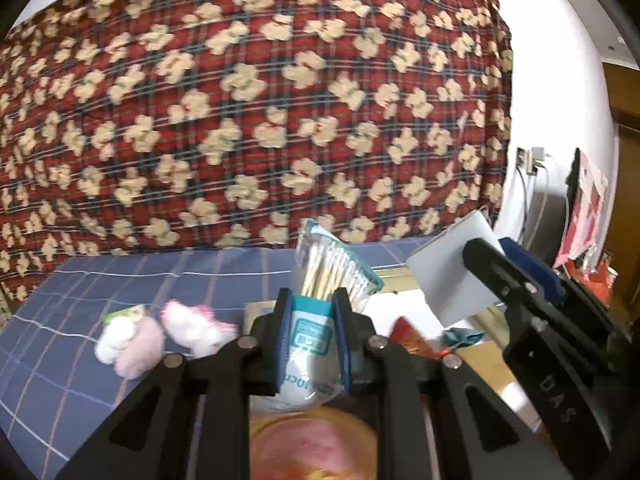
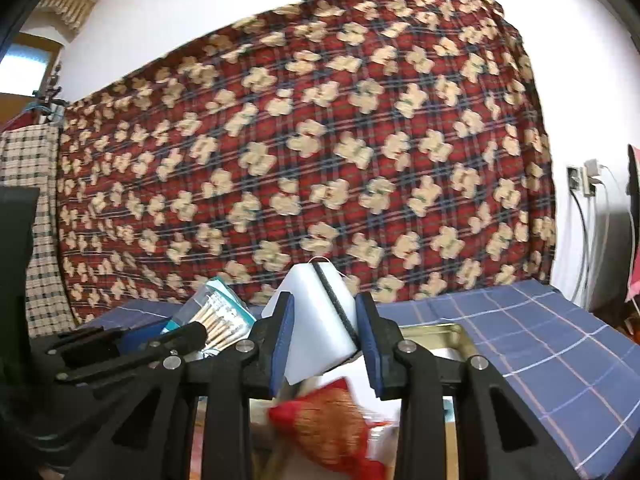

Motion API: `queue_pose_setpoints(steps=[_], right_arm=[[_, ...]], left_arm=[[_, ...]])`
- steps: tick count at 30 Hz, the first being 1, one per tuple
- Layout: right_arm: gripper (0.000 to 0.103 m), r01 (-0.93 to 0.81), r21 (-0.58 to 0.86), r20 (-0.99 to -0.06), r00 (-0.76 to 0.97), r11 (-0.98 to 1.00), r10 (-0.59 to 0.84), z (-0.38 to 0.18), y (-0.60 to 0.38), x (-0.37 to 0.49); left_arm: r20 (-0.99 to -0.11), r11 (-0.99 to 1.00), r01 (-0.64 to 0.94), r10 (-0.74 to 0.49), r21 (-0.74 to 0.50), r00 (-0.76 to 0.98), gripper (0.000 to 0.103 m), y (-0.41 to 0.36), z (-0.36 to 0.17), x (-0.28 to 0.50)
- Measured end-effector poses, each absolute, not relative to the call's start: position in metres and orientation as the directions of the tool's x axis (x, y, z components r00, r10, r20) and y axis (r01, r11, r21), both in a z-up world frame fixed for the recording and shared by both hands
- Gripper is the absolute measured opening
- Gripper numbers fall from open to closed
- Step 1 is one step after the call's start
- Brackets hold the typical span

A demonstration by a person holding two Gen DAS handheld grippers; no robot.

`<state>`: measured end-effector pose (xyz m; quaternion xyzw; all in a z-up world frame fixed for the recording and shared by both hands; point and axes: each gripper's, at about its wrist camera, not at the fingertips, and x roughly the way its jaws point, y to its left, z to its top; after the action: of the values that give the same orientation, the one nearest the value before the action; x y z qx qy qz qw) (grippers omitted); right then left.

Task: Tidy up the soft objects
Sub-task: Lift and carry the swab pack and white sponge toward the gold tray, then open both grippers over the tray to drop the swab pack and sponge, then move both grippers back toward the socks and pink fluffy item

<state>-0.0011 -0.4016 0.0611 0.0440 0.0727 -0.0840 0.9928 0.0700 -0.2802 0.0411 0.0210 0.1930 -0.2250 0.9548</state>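
**Inspector:** Two grippers, two loads. Take the left wrist view first.

**Operator:** In that view my left gripper (image 1: 311,334) was clamped on a bag of cotton swabs (image 1: 320,300), pads pressing the lower part of the pack while the stick end stood up and tilted right. I judged the low grip sensible: the film is limp, and the firm bundle gave the pads something to bite on. Two plush toys (image 1: 160,332), pale pink and white, lay side by side on the blue checked cloth (image 1: 100,280), left of the gripper and apart from it. A round pinkish dish (image 1: 312,444) sat blurred directly beneath. The right gripper (image 1: 480,264) stood upper right, holding a white sponge (image 1: 452,276).

**Inspector:** And the right wrist view?

**Operator:** There my right gripper (image 2: 324,340) was closed on the white sponge (image 2: 320,312), which carries a dark strip across its face; it was held clear of the surface. Below it lay a red mesh bag (image 2: 328,420), blurred, and beyond that the corner of a metal tray (image 2: 452,332). The swab bag (image 2: 216,316) showed at left.

**Inspector:** Your assessment?

**Operator:** Both items were lifted and undelivered. I took the tray area as the likely destination, though I could not confirm it.
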Motion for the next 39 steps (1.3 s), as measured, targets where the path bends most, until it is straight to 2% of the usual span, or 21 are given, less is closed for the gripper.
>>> queue_pose_setpoints(steps=[5, 13, 19, 21, 23, 25, 27, 29, 31, 35, 39], right_arm=[[0.035, 0.224, 0.074, -0.177, 0.962, 0.972, -0.208, 0.062, -0.430, -0.002], [0.036, 0.259, 0.057, -0.327, 0.918, 0.964, -0.227, 0.059, -0.479, 0.023], [0.036, 0.272, 0.052, -0.399, 0.888, 0.961, -0.229, 0.052, -0.500, 0.037], [0.049, 0.268, 0.067, -0.401, 0.889, 0.961, -0.220, 0.052, -0.504, 0.038], [0.061, 0.307, 0.036, -0.387, 0.882, 0.951, -0.270, 0.053, -0.505, 0.037], [0.063, 0.302, 0.058, -0.390, 0.884, 0.952, -0.257, 0.053, -0.510, 0.037], [0.066, 0.311, 0.062, -0.386, 0.884, 0.948, -0.265, 0.053, -0.513, 0.035], [0.068, 0.311, 0.080, -0.366, 0.893, 0.947, -0.262, 0.055, -0.513, 0.029], [0.072, 0.307, 0.093, -0.354, 0.899, 0.947, -0.257, 0.056, -0.512, 0.025], [0.073, 0.270, 0.115, -0.330, 0.918, 0.956, -0.219, 0.060, -0.500, 0.016], [0.077, 0.207, 0.144, -0.301, 0.941, 0.968, -0.157, 0.065, -0.477, 0.011]], left_arm=[[-0.414, 0.872, 0.488, -0.456, -0.030, 0.788, 0.018, -0.314, 0.045, 0.070], [-0.524, 0.836, 0.546, -0.485, -0.045, 0.700, 0.018, -0.362, 0.043, 0.093], [-0.581, 0.816, 0.576, -0.491, -0.046, 0.649, 0.019, -0.388, 0.036, 0.108], [-0.596, 0.817, 0.575, -0.480, -0.037, 0.643, 0.025, -0.394, 0.034, 0.111], [-0.592, 0.824, 0.566, -0.473, -0.034, 0.653, 0.037, -0.397, 0.034, 0.113], [-0.590, 0.831, 0.555, -0.468, -0.040, 0.659, 0.046, -0.395, 0.037, 0.116], [-0.571, 0.827, 0.558, -0.488, -0.063, 0.660, 0.061, -0.388, 0.042, 0.115], [-0.550, 0.834, 0.549, -0.483, -0.054, 0.681, 0.066, -0.381, 0.048, 0.112], [-0.527, 0.836, 0.546, -0.487, -0.052, 0.696, 0.066, -0.371, 0.054, 0.107], [-0.491, 0.852, 0.519, -0.479, -0.062, 0.727, 0.073, -0.342, 0.061, 0.100], [-0.475, 0.876, 0.478, -0.448, -0.064, 0.757, 0.075, -0.303, 0.061, 0.097]])
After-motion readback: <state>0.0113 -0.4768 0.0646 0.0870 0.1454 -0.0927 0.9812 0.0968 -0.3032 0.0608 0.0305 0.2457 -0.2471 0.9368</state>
